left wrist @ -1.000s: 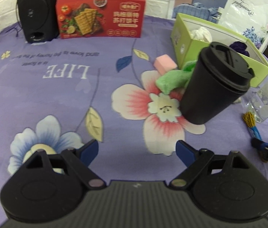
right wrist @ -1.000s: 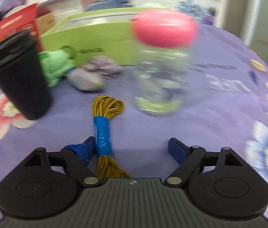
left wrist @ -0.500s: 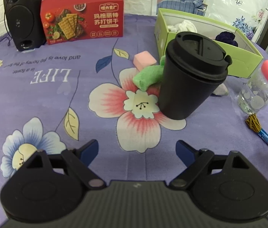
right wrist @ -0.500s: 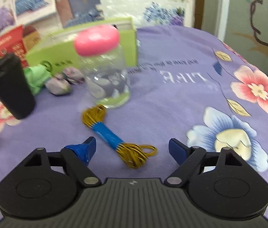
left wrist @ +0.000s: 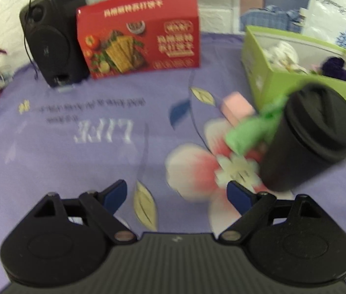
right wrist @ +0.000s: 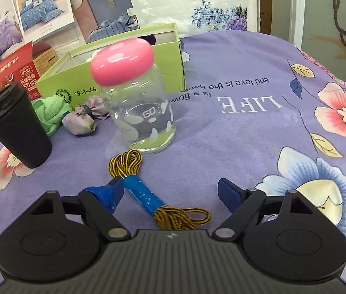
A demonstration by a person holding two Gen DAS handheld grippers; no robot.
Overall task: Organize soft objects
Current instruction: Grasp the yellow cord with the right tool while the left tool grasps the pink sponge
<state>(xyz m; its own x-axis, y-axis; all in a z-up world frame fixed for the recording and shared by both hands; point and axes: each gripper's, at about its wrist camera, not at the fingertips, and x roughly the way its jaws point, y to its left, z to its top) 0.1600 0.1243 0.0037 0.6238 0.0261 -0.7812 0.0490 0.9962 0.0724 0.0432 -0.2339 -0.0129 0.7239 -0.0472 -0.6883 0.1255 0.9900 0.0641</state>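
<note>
A green cloth [left wrist: 251, 132] lies on the purple sheet between a pink sponge [left wrist: 237, 106] and a black lidded cup [left wrist: 307, 137]. The green cloth [right wrist: 50, 112] and a crumpled grey-lilac cloth [right wrist: 81, 122] lie in front of the open green box [right wrist: 128, 73], which holds white and dark purple soft items [left wrist: 334, 67]. A yellow-black cord bundle with blue wrap [right wrist: 146, 196] lies between my right gripper's [right wrist: 171, 193] open fingers. My left gripper [left wrist: 176, 194] is open and empty, short of the cup.
A clear jar with a pink lid [right wrist: 136, 103] stands beyond the cord. The black cup [right wrist: 17, 125] stands at the left. A red cracker box [left wrist: 141, 41] and a black speaker [left wrist: 50, 39] stand at the back. The green box [left wrist: 295, 78] is at the right.
The left gripper has swung left and the view is blurred; the cup now sits further right. The right gripper has moved a little closer to the cord and jar.
</note>
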